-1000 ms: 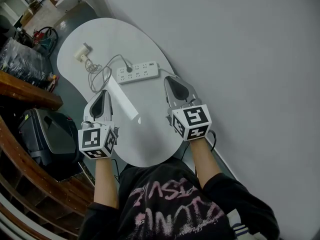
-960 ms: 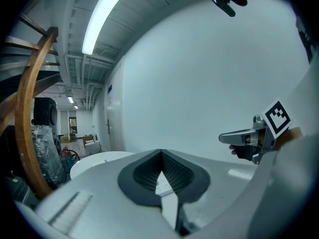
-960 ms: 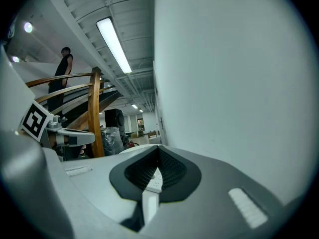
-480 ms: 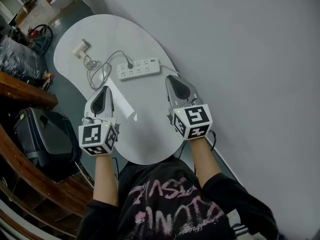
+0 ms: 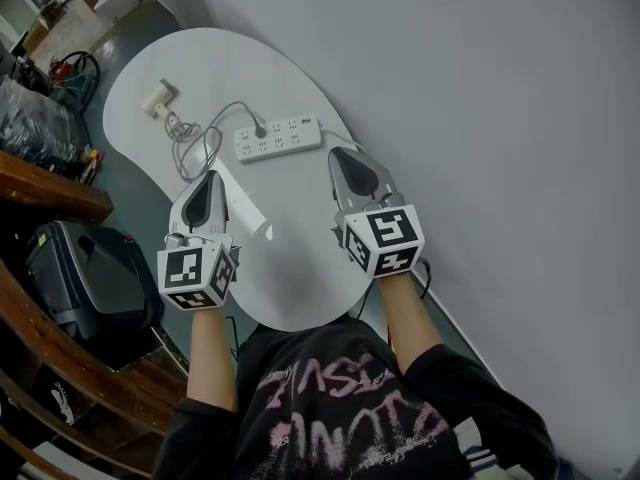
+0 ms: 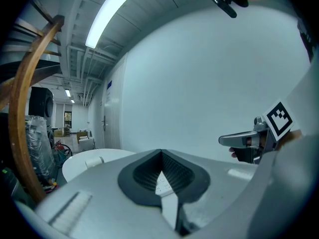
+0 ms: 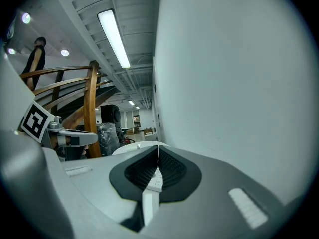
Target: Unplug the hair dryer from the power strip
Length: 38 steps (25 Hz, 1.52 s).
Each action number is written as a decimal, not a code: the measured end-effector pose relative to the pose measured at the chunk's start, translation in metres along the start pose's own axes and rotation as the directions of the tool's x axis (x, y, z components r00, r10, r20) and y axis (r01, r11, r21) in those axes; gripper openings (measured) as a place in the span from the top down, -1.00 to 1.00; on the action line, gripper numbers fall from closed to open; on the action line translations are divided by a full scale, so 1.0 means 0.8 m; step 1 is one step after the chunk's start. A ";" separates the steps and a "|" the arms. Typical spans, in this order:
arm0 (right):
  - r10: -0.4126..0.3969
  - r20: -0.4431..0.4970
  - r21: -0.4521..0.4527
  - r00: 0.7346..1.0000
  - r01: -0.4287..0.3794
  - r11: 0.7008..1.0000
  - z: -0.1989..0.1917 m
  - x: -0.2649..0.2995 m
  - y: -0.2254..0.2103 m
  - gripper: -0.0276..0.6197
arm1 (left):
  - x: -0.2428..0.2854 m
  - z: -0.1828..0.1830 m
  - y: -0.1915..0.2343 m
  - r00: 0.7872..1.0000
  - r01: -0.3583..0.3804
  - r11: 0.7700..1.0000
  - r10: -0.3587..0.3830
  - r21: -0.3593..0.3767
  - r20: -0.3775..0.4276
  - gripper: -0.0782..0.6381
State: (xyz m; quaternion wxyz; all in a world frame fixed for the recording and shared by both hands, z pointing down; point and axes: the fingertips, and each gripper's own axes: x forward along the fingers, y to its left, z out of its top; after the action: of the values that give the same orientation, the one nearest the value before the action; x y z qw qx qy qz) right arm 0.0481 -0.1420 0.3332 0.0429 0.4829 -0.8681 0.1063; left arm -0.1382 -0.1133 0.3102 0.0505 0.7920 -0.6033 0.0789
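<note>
At the far left end of the white worktop (image 5: 300,288) lies the hair dryer (image 5: 158,99). Its cord (image 5: 186,136) makes a few loose loops just beside it and then runs to the right. Your left hand-held gripper (image 5: 209,184) hangs over the near left part of the worktop and points toward the cord loops, apart from them. In the left gripper view this hand-held gripper (image 6: 160,153) has its two tips pressed together and holds nothing; only a piece of the power strip (image 6: 160,183) shows through the hollow between the pads.

The power strip (image 5: 277,138) lies flat near the middle of the worktop. The dark plug (image 5: 260,131) sits in a socket close to its left end. Your right hand-held gripper (image 5: 343,161) is just beside the right end of the strip, above the worktop edge near the grey wall (image 5: 480,88). The right gripper view shows its tips (image 7: 158,148) closed on each other, with nothing between them.
</note>
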 end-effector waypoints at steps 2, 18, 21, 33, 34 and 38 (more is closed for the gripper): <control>0.002 -0.002 -0.006 1.000 -0.002 1.000 0.000 0.004 0.002 0.88 | 0.002 0.000 0.004 1.000 -0.002 1.000 0.002 -0.004 0.004 0.78; 0.025 -0.042 -0.036 0.999 -0.026 0.999 -0.008 0.037 0.012 0.87 | 0.021 -0.019 0.029 1.000 -0.015 0.999 0.014 -0.041 -0.011 0.78; 0.019 -0.052 -0.035 0.998 -0.021 0.999 -0.012 0.041 0.008 0.87 | 0.029 -0.023 0.030 1.000 -0.005 0.999 0.005 -0.045 -0.014 0.78; 0.006 -0.078 -0.022 0.997 -0.008 1.000 -0.026 0.055 0.002 0.87 | 0.048 -0.040 0.036 0.999 0.011 0.998 -0.014 -0.069 -0.038 0.78; 0.005 -0.080 -0.021 0.997 -0.007 1.000 -0.028 0.056 0.002 0.87 | 0.049 -0.040 0.037 0.999 0.010 0.998 -0.013 -0.068 -0.040 0.78; 0.005 -0.090 -0.016 0.996 -0.007 1.000 -0.030 0.061 -0.001 0.87 | 0.056 -0.041 0.036 0.999 0.012 0.999 -0.015 -0.043 -0.050 0.78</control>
State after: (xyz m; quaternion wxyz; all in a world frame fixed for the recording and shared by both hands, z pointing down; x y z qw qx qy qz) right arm 0.0222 -0.1777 0.3653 0.0856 0.4747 -0.8676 0.1210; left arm -0.1562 -0.1572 0.3505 0.0831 0.7925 -0.5980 0.0858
